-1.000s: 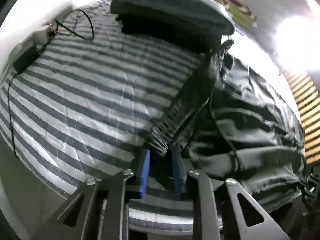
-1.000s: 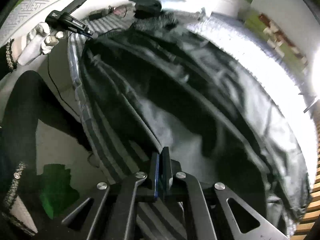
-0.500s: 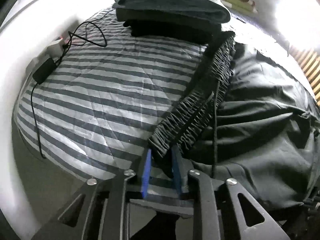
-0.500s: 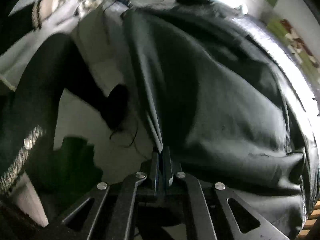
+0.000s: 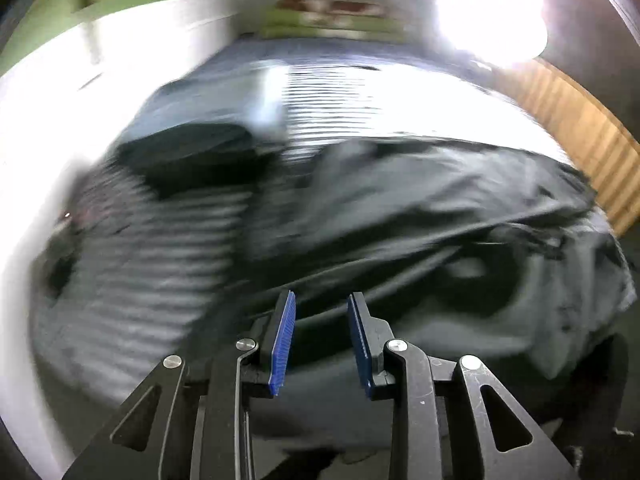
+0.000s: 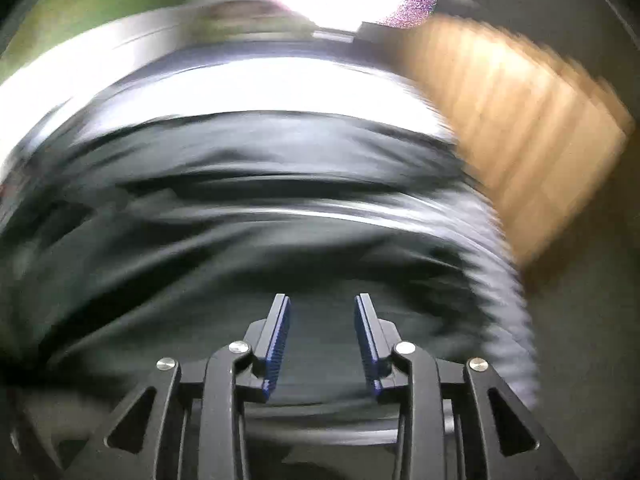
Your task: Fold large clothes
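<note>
- Left claw [image 5: 321,300]: pointing steeply downward, blue pads [image 5: 283,344] parted; its jaws have just been opening, with nothing pinched between them.
- Right claw [image 6: 322,302]: also angled steeply down, jaws just opened, gap between the pads [image 6: 276,348] empty.

Looks like a bedroom in someone's home. There's a bed with a striped grey-and-white cover [image 5: 132,280] filling most of the view, dark clothes [image 5: 420,208] spread over it, a wooden slatted panel [image 5: 580,140] around 2 o'clock, and a bright lamp [image 5: 492,12] at 1 o'clock.
</note>
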The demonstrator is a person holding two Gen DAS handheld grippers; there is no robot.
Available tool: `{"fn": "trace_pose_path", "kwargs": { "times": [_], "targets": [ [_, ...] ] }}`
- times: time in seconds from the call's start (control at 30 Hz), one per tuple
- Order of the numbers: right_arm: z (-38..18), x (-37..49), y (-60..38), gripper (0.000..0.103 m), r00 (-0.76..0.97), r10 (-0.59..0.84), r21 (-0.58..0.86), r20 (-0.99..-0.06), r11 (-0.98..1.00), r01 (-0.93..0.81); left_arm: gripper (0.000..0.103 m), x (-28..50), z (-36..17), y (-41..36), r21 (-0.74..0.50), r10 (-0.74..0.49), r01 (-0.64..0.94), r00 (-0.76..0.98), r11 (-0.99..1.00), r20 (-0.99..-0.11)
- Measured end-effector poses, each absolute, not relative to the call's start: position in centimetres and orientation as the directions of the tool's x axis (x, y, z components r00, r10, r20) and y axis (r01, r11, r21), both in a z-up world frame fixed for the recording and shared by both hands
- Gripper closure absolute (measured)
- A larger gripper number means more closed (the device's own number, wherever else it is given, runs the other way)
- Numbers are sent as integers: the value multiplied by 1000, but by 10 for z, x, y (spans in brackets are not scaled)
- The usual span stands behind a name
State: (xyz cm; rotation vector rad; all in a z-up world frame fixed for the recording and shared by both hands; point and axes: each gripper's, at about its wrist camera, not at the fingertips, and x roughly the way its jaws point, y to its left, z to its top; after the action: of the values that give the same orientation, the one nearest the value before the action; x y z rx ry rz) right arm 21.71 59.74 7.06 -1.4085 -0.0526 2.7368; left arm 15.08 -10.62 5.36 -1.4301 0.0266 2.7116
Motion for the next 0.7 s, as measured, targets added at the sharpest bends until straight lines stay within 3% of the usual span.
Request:
{"fn": "trace_pose_path", "kwargs": {
  "times": [0.07,0.2,0.33,0.43,0.47,0.5,0.6,0.7],
  "targets": [
    [62,207,653,68,-551,102,13,-829,-980,-200,74,136,46,-61,-50,139,-178,-536,-983,-832],
    [29,194,731,57,-518,-25,259,-855,-886,-384,74,118,19,23,-76,239,-344,-461,-936,-855],
    [4,177,738,57,-487,-82,302,-870,-868,-393,73,114,-11,73,-66,246,-415,-397,-907,-885],
    [-3,169,724,54,-482,-55,254,-875,-898,-359,74,109,-29,87,-65,239,-426,-370,-903,-898],
    [-3,165,718,60,-475,-38,227,-879,-910,-348,74,110,-32,88,-62,236,-427,-369,-902,-899],
    [-3,163,713,79,-467,-27,203,-884,-921,-332,74,110,-36,89,-59,231,-426,-366,-903,-901],
    [12,174,706,82,-482,-32,188,-876,-941,-280,74,108,-43,90,-47,213,-420,-359,-906,-909],
    [42,198,705,82,-507,189,-6,-841,-940,-340,74,106,-48,87,-40,200,-410,-355,-911,-913]
  ]
}}
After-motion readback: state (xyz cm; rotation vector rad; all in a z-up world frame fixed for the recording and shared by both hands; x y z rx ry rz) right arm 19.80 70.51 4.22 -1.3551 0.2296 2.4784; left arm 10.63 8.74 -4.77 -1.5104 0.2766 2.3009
